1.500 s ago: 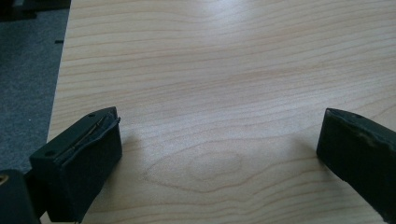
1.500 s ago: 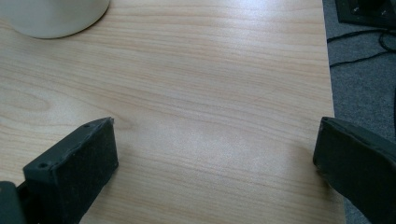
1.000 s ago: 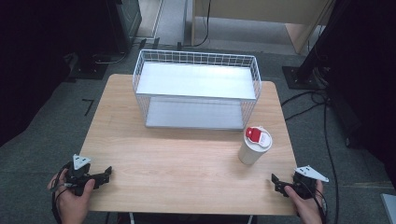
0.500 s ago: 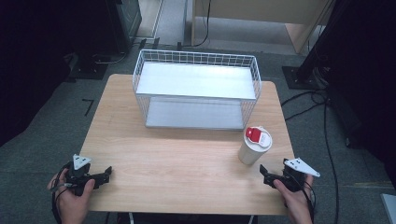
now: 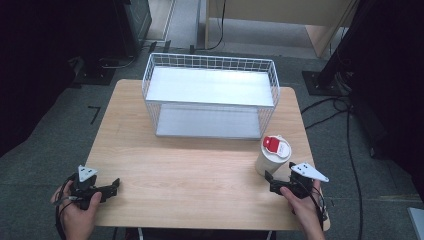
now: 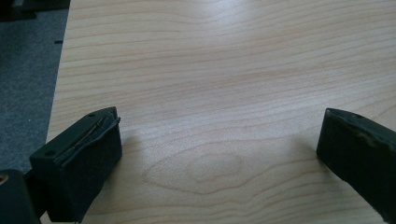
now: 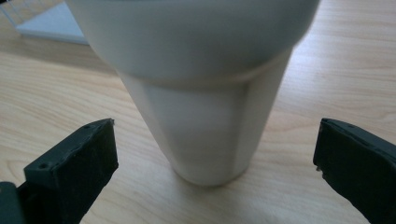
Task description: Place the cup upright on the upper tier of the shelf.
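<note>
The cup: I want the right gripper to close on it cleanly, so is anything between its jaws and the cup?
Nothing visible. The right gripper has its jaws spread on either side of the white cup, with bare wooden table between each jaw and it.

Wooden table [image 5: 200, 165] on grey carpet [image 5: 45, 145].
Black cables [image 5: 350, 145] trail across the floor at right; dark furniture [image 5: 65, 35] fills the upper left of the frame.

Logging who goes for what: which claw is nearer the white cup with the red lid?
Right. The right claw sits open just in front of the white cup, jaws either side, not touching. The left claw hovers open at the table's near-left corner.
</note>
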Demonstrator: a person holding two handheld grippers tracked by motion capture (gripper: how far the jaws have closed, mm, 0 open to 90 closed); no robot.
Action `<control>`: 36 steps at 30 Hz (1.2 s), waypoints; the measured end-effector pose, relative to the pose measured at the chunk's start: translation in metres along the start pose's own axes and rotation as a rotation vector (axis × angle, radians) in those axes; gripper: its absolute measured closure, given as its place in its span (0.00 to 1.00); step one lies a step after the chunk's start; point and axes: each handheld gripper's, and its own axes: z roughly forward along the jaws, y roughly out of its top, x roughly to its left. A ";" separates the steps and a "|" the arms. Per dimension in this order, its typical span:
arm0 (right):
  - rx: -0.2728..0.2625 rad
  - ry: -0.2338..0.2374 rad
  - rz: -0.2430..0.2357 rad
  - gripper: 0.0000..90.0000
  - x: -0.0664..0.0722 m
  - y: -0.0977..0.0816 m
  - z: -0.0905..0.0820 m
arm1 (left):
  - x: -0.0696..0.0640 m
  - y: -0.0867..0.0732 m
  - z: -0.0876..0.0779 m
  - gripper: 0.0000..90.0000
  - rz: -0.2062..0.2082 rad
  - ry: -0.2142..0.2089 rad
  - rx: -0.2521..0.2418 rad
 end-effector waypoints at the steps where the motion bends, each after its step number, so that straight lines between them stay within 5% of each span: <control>1: -0.004 0.004 0.002 0.00 0.001 0.002 0.001 | 0.000 0.000 0.000 0.01 0.000 0.000 0.000; 8: -0.032 0.011 -0.005 0.05 0.007 0.009 0.008 | 0.000 0.000 0.000 0.00 0.000 0.000 0.000; 23: -0.102 0.018 0.068 0.08 0.007 0.014 0.020 | 0.000 0.000 0.000 0.00 0.000 0.000 0.000; 36: -0.153 -0.050 0.093 0.06 0.016 0.015 0.034 | 0.000 0.000 0.000 0.00 0.000 0.000 0.000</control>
